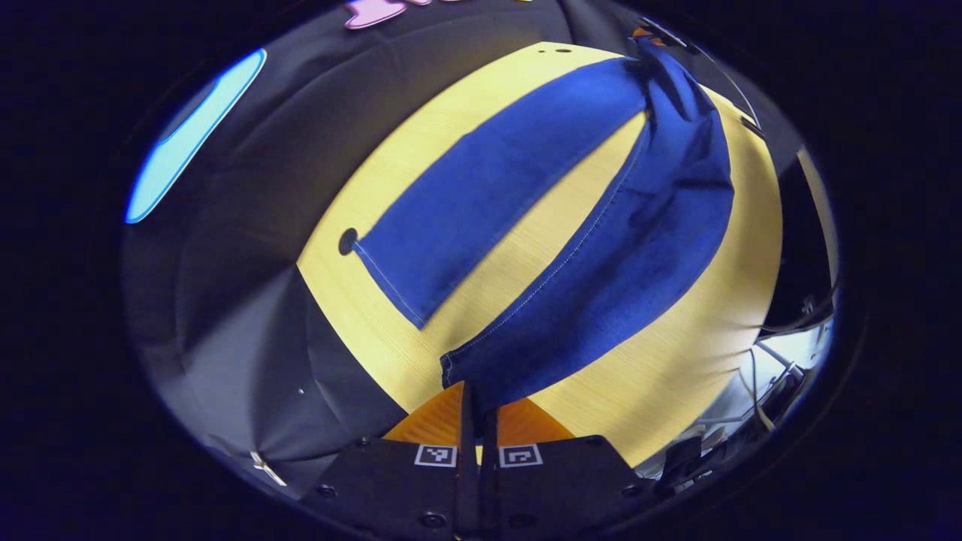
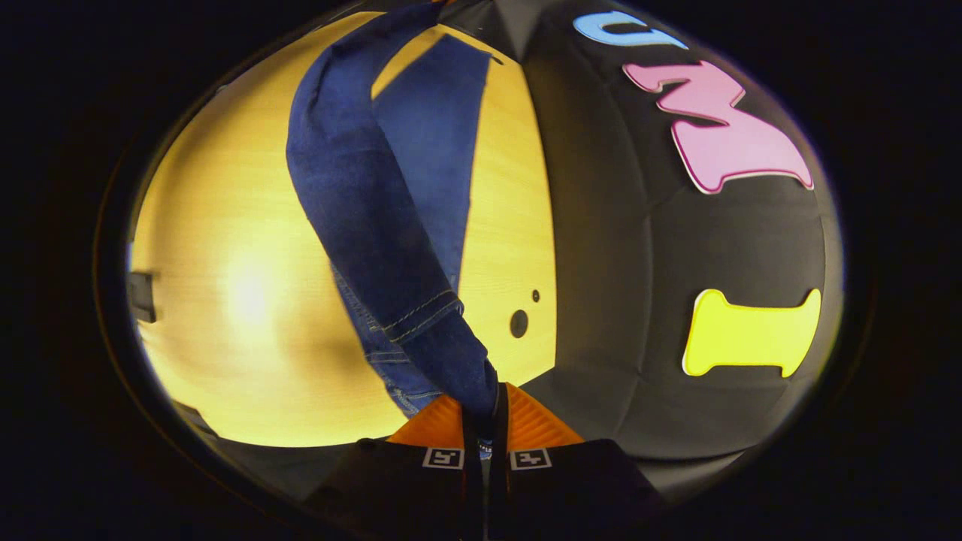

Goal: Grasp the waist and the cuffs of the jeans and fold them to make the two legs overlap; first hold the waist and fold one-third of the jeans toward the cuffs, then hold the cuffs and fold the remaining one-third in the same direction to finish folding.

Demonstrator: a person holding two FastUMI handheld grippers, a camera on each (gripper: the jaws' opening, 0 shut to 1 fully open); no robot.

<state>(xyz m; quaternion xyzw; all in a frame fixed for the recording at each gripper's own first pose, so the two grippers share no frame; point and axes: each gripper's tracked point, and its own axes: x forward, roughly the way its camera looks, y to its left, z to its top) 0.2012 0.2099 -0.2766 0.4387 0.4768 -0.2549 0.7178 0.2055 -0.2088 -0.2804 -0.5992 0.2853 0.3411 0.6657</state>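
The left gripper (image 1: 478,409) clamps a stitched denim cuff of the jeans (image 1: 601,255) at 6 o'clock. The right gripper (image 2: 485,409) pinches the seamed waist above the pale woodgrain counter (image 2: 225,300).

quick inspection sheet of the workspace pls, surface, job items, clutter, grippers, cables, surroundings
surface: pale wooden table, with small round holes near its edge.
job's things: blue jeans; one leg lies flat on the table, the other leg is lifted by its cuff; the waist end is lifted too.
clutter: nothing seen on the table besides the jeans.
grippers: left gripper shut on the raised leg's cuff; right gripper shut on the waist end.
cables: loose cables hang past the table's edge.
surroundings: black cloth wall behind the table.
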